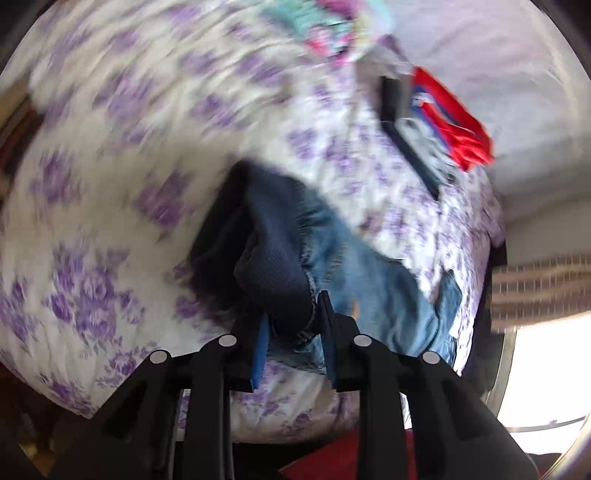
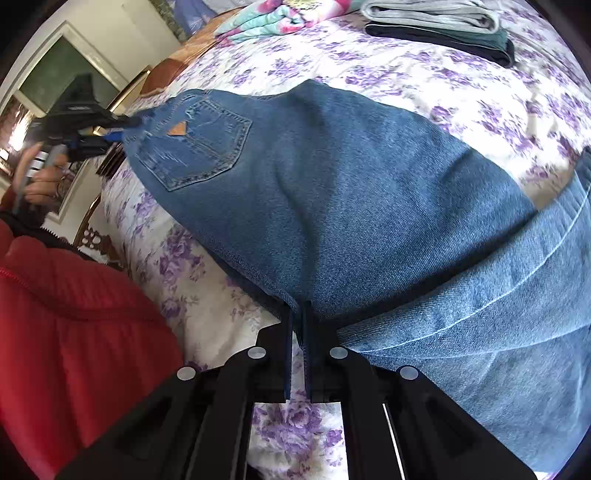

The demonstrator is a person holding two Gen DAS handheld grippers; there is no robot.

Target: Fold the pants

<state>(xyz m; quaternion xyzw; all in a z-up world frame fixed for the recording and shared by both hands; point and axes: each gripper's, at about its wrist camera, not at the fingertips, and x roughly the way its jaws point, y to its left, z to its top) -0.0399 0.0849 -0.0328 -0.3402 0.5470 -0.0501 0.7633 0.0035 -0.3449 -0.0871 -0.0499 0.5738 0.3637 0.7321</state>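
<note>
A pair of blue jeans [image 2: 351, 192] is stretched over a bed with a purple-flowered cover [image 2: 443, 85]. My right gripper [image 2: 298, 314] is shut on the jeans' edge at the bottom centre of the right wrist view. At that view's far left my left gripper [image 2: 127, 127] clamps the waistband near the back pocket [image 2: 207, 144]. In the left wrist view the left gripper [image 1: 295, 317] is shut on a thick bunch of denim [image 1: 280, 258], dark on its inner side, and the rest of the jeans [image 1: 388, 291] trails to the right. That view is blurred.
Folded clothes [image 2: 443, 26] are stacked at the far right of the bed, with a red garment [image 1: 454, 122] beside them. A colourful bundle [image 2: 280, 16] lies at the head. A person's red jacket [image 2: 66, 314] and hand [image 2: 44, 181] are at the left, near the bed's wooden frame [image 2: 99, 240].
</note>
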